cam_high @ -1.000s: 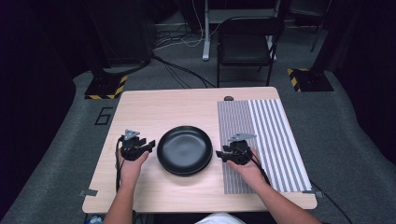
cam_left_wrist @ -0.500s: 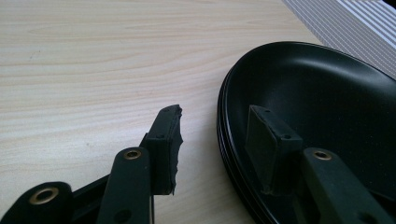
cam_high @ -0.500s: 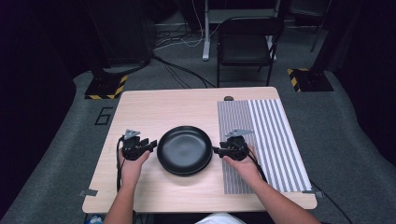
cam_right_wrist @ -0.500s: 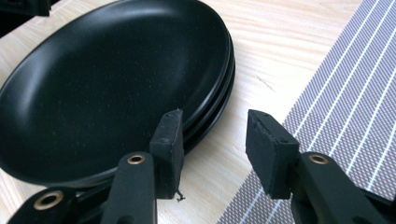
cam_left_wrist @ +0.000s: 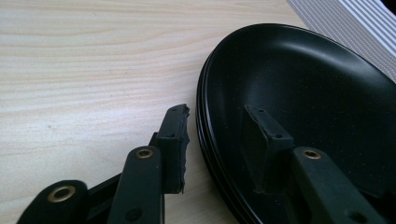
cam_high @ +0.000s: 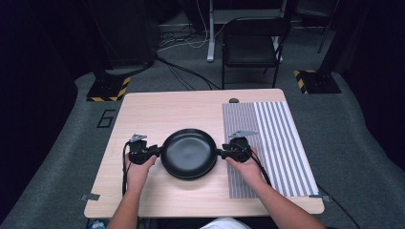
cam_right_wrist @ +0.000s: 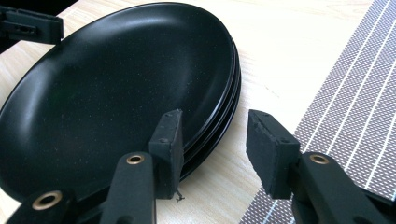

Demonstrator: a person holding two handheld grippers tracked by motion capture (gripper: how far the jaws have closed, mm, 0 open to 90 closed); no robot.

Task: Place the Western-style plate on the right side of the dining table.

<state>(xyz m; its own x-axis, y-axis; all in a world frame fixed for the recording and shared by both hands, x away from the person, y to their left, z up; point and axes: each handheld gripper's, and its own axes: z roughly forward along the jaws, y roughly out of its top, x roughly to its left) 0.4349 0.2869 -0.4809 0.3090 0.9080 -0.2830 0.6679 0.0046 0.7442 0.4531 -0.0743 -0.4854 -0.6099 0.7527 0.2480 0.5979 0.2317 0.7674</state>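
Observation:
A stack of shallow black plates (cam_high: 188, 153) rests on the wooden table (cam_high: 162, 114), just left of the striped mat. My left gripper (cam_high: 156, 152) is at the stack's left rim and stands open. In the left gripper view one jaw lies outside the plates (cam_left_wrist: 299, 107) and the other inside the top plate, so the left gripper (cam_left_wrist: 219, 137) straddles the rim. My right gripper (cam_high: 221, 153) is open at the right rim. Its own view shows the right gripper (cam_right_wrist: 215, 140) with one jaw over the plates (cam_right_wrist: 116, 88) and the other over bare wood.
A grey-and-white striped placemat (cam_high: 272, 143) covers the table's right part, under the right hand. A small dark object (cam_high: 233, 100) sits at the far table edge. A black folding chair (cam_high: 250, 45) stands beyond the table. Cables trail from both grippers.
My right gripper has slid left off the mat to the plates' right rim. The left gripper has edged right onto the left rim. The plates have stayed put.

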